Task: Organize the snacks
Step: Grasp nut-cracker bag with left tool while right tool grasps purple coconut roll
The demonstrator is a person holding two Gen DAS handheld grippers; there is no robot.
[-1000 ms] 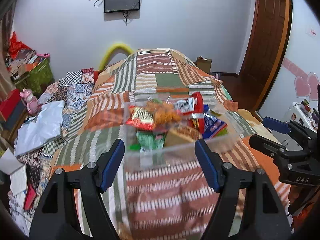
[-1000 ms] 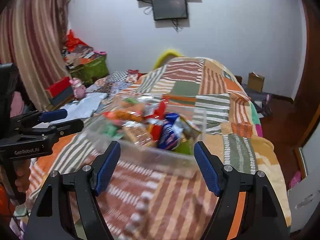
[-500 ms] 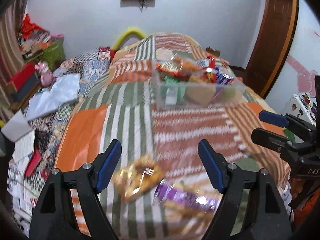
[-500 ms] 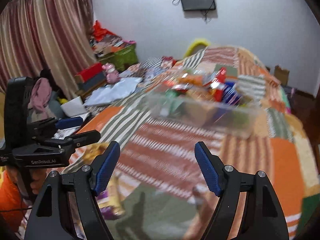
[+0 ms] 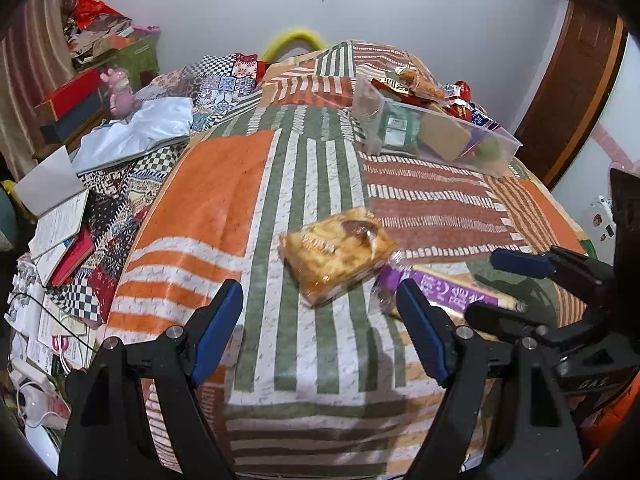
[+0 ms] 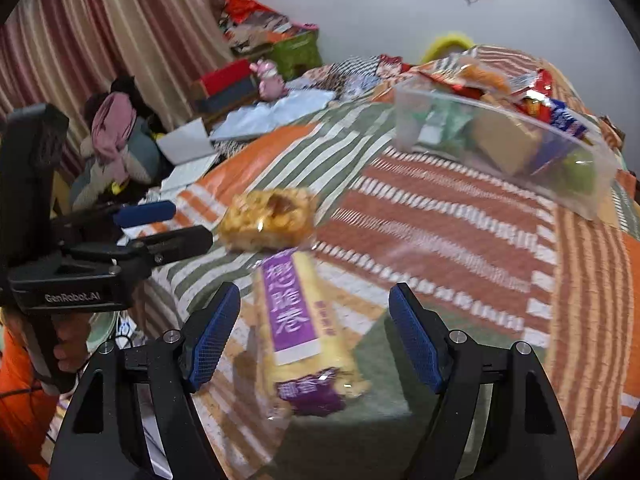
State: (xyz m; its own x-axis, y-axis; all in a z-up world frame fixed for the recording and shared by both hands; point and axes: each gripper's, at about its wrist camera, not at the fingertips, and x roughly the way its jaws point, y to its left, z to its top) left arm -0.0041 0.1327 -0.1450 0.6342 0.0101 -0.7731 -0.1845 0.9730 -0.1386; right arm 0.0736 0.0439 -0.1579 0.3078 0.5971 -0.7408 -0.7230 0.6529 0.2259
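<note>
A clear plastic bin (image 5: 436,136) (image 6: 504,148) full of snack packets sits far back right on the striped quilt. A clear bag of golden snacks (image 5: 336,252) (image 6: 268,220) lies on the quilt nearer me. A long yellow packet with a purple label (image 6: 296,328) (image 5: 452,292) lies beside it. My left gripper (image 5: 320,332) is open and empty, just short of the golden bag; it also shows in the right wrist view (image 6: 160,224). My right gripper (image 6: 316,336) is open and empty, its fingers either side of the purple-label packet; it shows in the left wrist view (image 5: 516,284).
The quilt (image 5: 224,200) covers a bed. Left of the bed lie books and papers (image 5: 60,216), a white bag (image 5: 136,132), a pink toy (image 5: 120,92) and boxes. A wooden door (image 5: 572,80) stands at the right. Curtains (image 6: 100,40) hang at the left.
Both grippers have pulled back from the bin and tilted down toward the near part of the bed. The golden bag and the purple-label packet have come into view. Both stayed open.
</note>
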